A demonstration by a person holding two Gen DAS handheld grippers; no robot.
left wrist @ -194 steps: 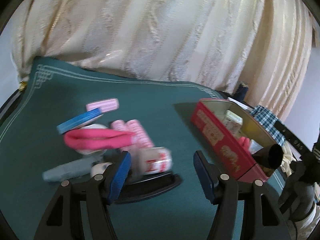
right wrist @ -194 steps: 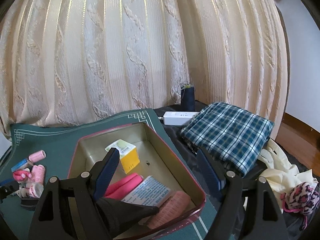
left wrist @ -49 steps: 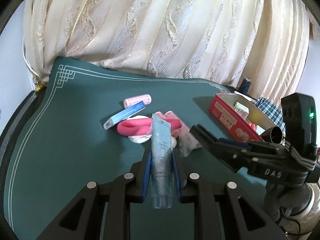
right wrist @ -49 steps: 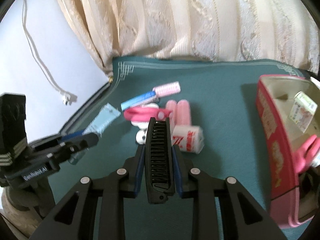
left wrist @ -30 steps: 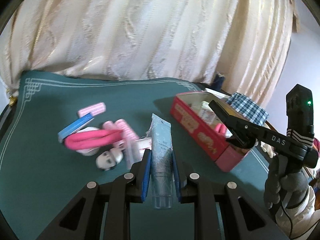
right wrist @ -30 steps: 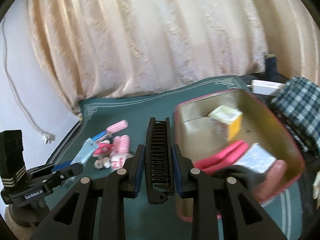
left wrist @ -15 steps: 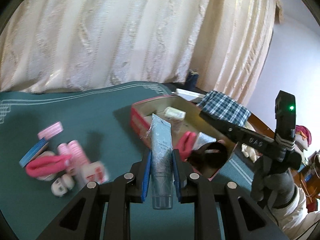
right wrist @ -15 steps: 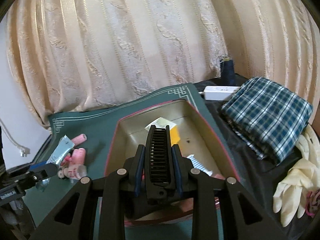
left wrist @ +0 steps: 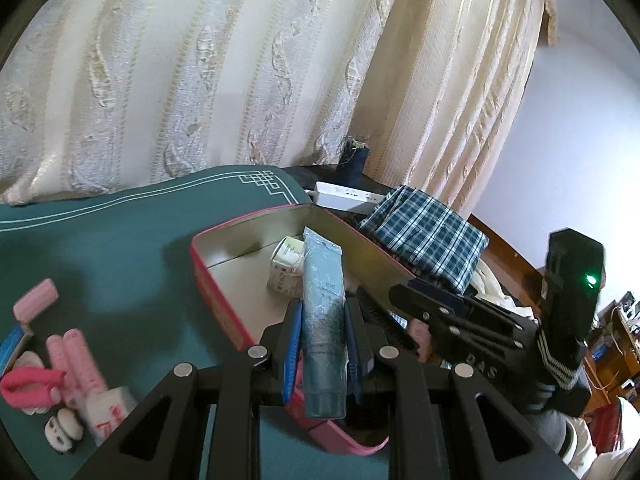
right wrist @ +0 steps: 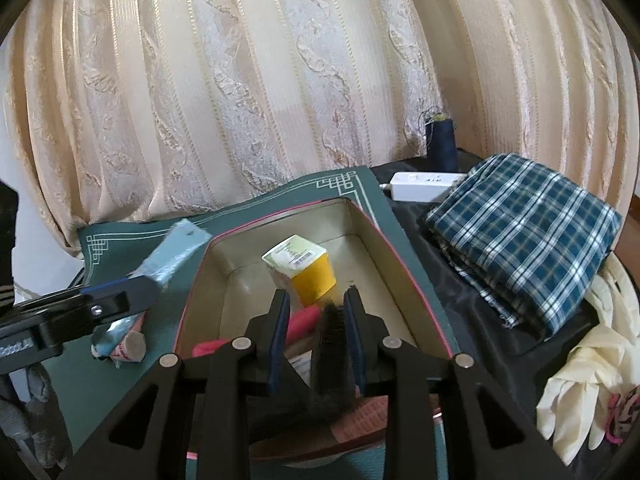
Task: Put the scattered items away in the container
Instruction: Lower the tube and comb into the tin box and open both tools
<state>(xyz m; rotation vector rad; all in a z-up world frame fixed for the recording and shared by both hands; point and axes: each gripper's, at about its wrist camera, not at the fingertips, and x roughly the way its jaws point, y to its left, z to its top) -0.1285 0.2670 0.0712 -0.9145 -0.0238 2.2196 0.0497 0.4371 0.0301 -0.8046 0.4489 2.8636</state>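
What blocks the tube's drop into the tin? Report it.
Nothing visible blocks it. The left gripper holds the tube over the tin; a small box lies near its tip. The right gripper, jaws just opening around a comb, hovers alongside.

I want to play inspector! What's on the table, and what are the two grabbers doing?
Surface: green mat, white border lines.
Job's things: red tin holding a yellow box; pink rollers lie loose on the mat.
Clutter: plaid cloth, cream gloves, white power strip, dark thread spool.
Grippers: left gripper is shut on a blue tube, above the tin. Right gripper is over the tin; its jaws have just been opening, with the black comb between them.
Cables: nothing seen on the mat.
Surroundings: cream curtain.
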